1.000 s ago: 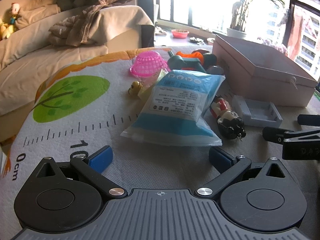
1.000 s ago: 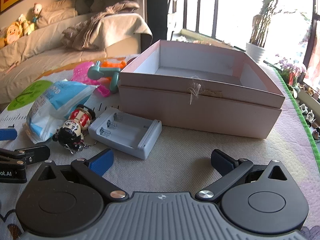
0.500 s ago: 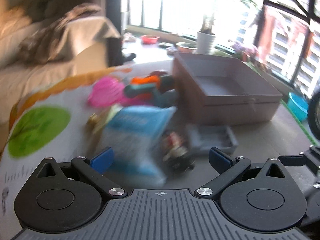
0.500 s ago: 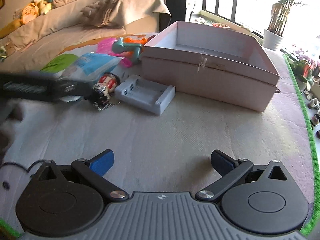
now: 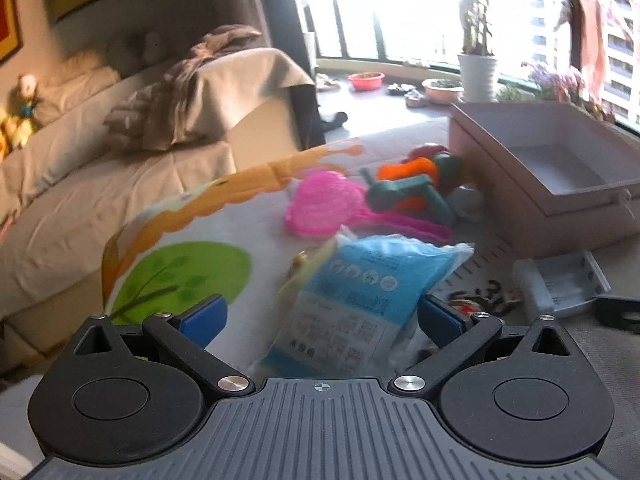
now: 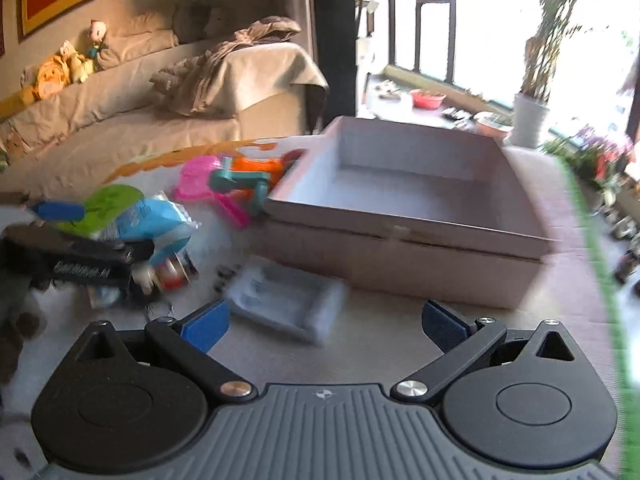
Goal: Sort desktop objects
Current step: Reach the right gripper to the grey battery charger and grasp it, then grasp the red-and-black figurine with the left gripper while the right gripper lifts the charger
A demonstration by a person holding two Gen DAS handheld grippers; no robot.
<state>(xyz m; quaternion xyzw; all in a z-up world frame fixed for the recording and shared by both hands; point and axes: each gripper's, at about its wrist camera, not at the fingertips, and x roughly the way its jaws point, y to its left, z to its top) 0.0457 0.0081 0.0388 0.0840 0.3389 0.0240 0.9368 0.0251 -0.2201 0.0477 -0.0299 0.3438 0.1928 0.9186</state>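
blue packet (image 5: 360, 280) lying flat | pink box (image 6: 404, 216) open, empty | grey tray (image 6: 284, 300) beside box

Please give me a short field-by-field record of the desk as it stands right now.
surface: printed mat with a green tree
container: open pink box, nothing visible inside
left gripper: jaws open, either side of the blue packet, not closed on it
right gripper: jaws open, holding nothing, facing the box
in front of the box: grey battery holder
beside the packet: small figurine keychain, blurred
behind the packet: pink plastic strainer, teal and orange toy against the box
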